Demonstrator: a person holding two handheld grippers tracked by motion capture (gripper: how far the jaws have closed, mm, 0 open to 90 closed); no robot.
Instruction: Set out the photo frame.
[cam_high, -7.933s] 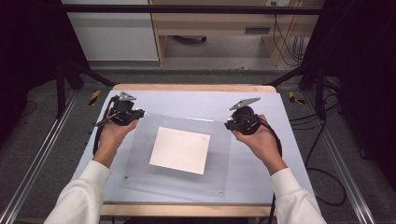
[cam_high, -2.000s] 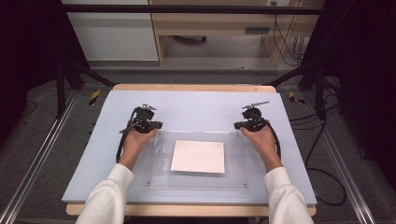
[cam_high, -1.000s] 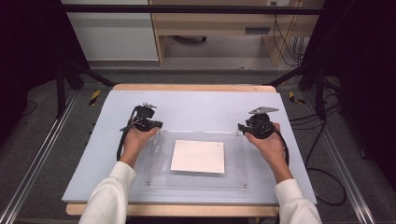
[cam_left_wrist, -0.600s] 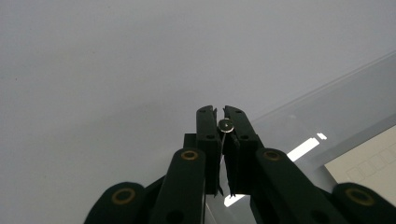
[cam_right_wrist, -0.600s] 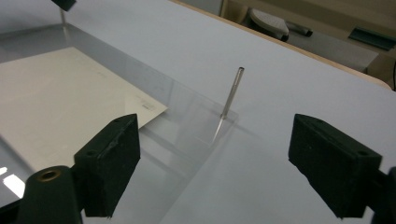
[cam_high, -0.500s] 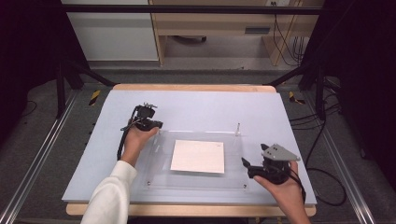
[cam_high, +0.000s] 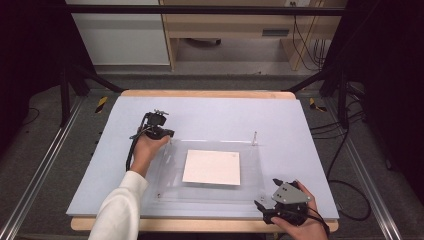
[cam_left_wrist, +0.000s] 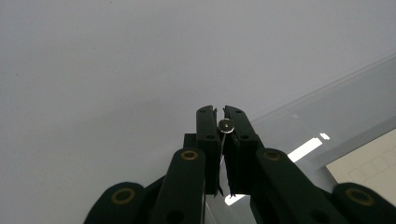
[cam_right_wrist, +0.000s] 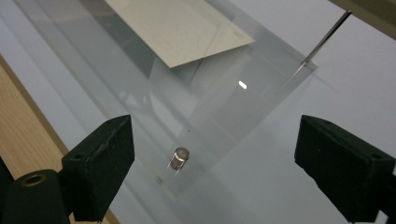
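A clear acrylic sheet (cam_high: 170, 180) lies on the pale blue mat, with a white paper (cam_high: 212, 167) at its middle. My left gripper (cam_high: 166, 134) is at the sheet's far left corner, shut on a thin metal pin (cam_left_wrist: 226, 125) that stands upright between its jaws (cam_left_wrist: 220, 112). My right gripper (cam_high: 265, 193) is open at the near right corner, its jaws wide apart (cam_right_wrist: 217, 135). A short metal stud (cam_right_wrist: 178, 159) sits in that corner of the sheet (cam_right_wrist: 261, 88), between the jaws and apart from both. Another thin pin (cam_high: 254, 136) (cam_right_wrist: 327, 33) stands at the far right corner.
The blue mat (cam_high: 225, 112) covers a wooden table (cam_high: 200, 93) whose near edge (cam_right_wrist: 28, 140) runs close to my right gripper. Metal frame rails (cam_high: 45, 165) flank the table. Cables (cam_high: 345, 135) lie on the floor to the right.
My right gripper has left the far right corner, where a pin now stands, and moved toward the person to the near right corner with its jaws open. The left gripper has stayed put.
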